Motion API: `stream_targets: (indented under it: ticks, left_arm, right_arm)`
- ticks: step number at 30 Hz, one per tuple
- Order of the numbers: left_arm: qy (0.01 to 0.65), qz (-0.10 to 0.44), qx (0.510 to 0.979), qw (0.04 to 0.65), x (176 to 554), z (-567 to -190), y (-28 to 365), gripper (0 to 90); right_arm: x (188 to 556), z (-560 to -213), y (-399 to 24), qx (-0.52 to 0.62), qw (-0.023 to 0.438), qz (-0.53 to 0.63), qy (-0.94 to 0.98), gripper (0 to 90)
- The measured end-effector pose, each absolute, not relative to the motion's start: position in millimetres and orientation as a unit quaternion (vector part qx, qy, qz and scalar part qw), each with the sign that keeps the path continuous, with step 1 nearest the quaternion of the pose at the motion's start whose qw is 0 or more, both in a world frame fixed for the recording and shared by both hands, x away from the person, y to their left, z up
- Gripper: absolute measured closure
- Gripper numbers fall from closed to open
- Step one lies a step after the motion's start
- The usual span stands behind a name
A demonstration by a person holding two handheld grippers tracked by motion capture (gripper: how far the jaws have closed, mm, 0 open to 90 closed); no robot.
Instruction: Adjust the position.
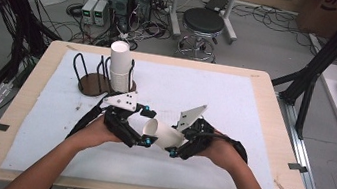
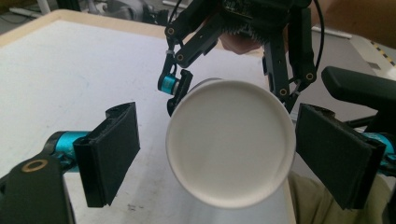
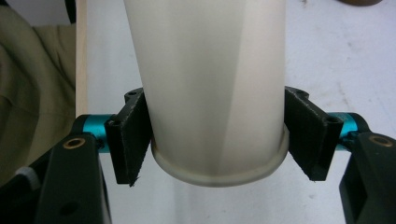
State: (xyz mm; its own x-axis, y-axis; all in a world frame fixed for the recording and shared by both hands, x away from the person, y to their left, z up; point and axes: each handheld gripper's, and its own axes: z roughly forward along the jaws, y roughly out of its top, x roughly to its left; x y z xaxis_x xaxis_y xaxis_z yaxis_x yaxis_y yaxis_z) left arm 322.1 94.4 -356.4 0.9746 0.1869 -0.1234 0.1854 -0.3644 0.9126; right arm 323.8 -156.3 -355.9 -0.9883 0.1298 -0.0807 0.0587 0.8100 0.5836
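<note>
Hidden in the high view, centre of frame: most of the white paper cup (image 1: 163, 135), lying on its side above the desk (image 1: 267, 96), covered at both ends by gripper bodies and hands. Cut off at the top of the right gripper view: the cup's far end (image 3: 210, 84); cut off at the bottom of the left gripper view: its lower wall (image 2: 231, 144). No writing, brand or label legible anywhere.

Right gripper (image 1: 173, 151) clenched on the cup near its rolled rim, ribbed black pads (image 3: 133, 140) pressed against both sides of the smooth, tapered wall. Left gripper (image 1: 144, 141) released, jaws spread wide on either side of the cup's flat round base, a visible gap on the left, the right pad (image 2: 334, 154) close to the wall, contact hard to judge.

Upper left of the high view: a stack of white cups (image 1: 120, 67) upright in a black wire holder (image 1: 92, 80) with a dark round base. White, slightly fuzzy mat (image 1: 235, 109) over the pale wooden desk.
</note>
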Motion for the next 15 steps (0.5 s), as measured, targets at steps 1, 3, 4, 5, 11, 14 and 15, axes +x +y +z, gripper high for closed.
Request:
stream_targets:
  ticks: [1, 3, 4, 5, 11, 14, 15]
  left_arm:
    - [0.110, -0.002, 0.833, 0.542, 322.5, -358.3, 92.9, 15.5]
    - [0.110, -0.006, 0.836, 0.538, 322.6, -360.0, 91.2, 16.6]
    - [0.110, -0.006, 0.836, 0.538, 322.6, -360.0, 91.2, 17.3]
    - [0.106, -0.011, 0.842, 0.528, 323.3, -361.8, 90.2, 18.5]
    - [0.109, -0.027, 0.848, 0.517, 325.1, -365.8, 87.6, 23.8]
    - [0.103, -0.034, 0.852, 0.512, 325.9, -367.0, 86.8, 27.8]
    - [0.098, -0.038, 0.854, 0.510, 326.0, -367.5, 86.4, 29.2]
  right_arm:
    - [323.7, -356.3, -153.0, 0.044, 0.060, 0.293, 0.953, 30.0]
    - [323.3, -355.9, -150.5, 0.042, 0.058, 0.284, 0.956, 30.0]
    - [323.3, -355.9, -150.5, 0.042, 0.058, 0.284, 0.956, 30.0]
    - [323.5, -355.4, -148.3, 0.037, 0.059, 0.278, 0.958, 30.0]
    - [323.6, -355.3, -146.2, 0.035, 0.056, 0.271, 0.960, 30.0]
    - [322.3, -355.8, -145.3, 0.032, 0.053, 0.264, 0.963, 29.9]
    - [322.3, -355.9, -145.4, 0.032, 0.053, 0.262, 0.963, 29.9]
